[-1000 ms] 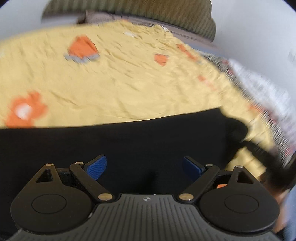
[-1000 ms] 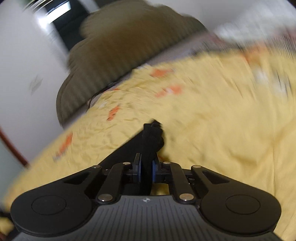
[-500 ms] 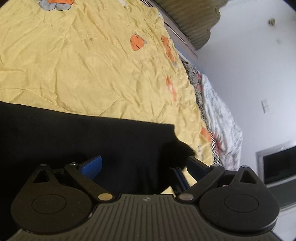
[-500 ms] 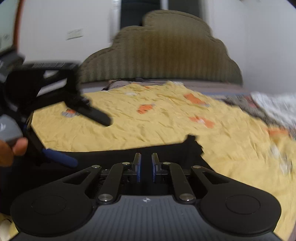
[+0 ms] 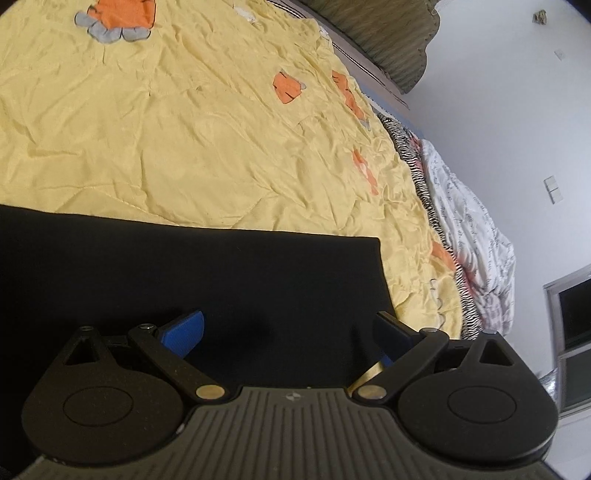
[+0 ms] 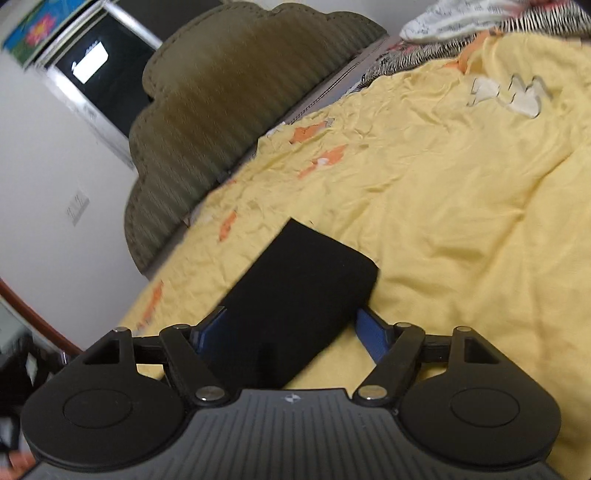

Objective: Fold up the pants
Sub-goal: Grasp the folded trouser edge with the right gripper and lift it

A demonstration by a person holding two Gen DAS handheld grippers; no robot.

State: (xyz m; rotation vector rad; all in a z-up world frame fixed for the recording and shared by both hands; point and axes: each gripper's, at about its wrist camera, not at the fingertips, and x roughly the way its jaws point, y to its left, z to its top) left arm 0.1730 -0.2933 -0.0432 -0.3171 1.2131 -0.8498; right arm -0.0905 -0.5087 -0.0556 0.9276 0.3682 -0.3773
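No readable writing on black pants [image 5: 184, 280] or yellow bedspread [image 5: 184, 147].

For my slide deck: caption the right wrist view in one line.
Right tongs opening astride the folded black pants lying on a wrinkled yellow bedspread, olive headboard behind.

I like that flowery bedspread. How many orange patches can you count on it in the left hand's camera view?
4 on the yellow bedspread: a large one at the top left edge, one mid-upper, one beside it near the headboard, one lower right. More may lie hidden under the black pants.
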